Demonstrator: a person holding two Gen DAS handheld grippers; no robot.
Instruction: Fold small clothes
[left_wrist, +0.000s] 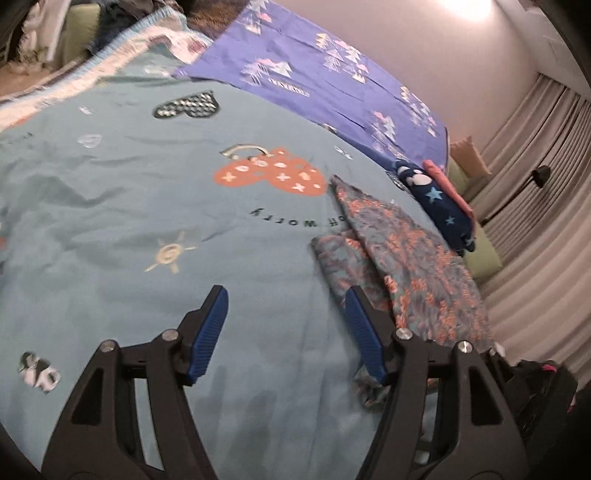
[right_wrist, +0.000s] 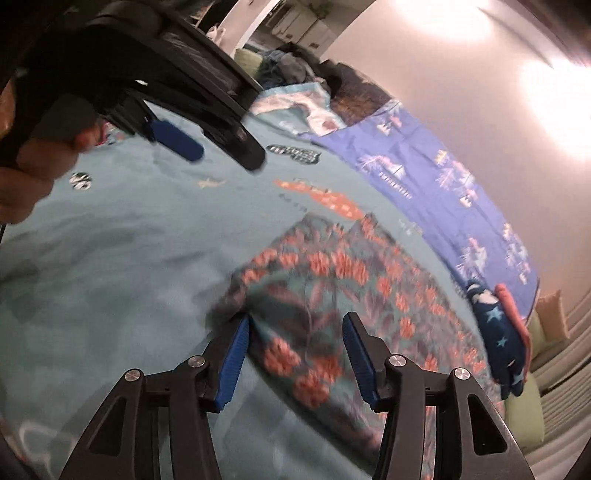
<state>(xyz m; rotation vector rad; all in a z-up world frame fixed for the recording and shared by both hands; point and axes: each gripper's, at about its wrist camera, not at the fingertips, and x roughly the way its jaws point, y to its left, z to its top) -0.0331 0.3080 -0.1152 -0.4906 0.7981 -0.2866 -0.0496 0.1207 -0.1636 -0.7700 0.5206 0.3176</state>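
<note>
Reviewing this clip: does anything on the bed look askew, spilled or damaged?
Nothing spilled or damaged. The floral teal-and-orange cloth garment lies crooked near the edge of the light blue printed bedspread, one flap doubled over unevenly. The dark blue star-patterned folded garment sits beyond it, at the bed's edge.

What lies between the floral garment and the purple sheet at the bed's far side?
In the left wrist view, a folded navy star-print garment with a pink piece beside it lies between the floral garment and the purple sheet.

Teal garment (right_wrist: 332, 295) with coral flowers; light-blue bedspread (left_wrist: 129, 221) with hearts; navy starred cloth (left_wrist: 439, 199).
</note>
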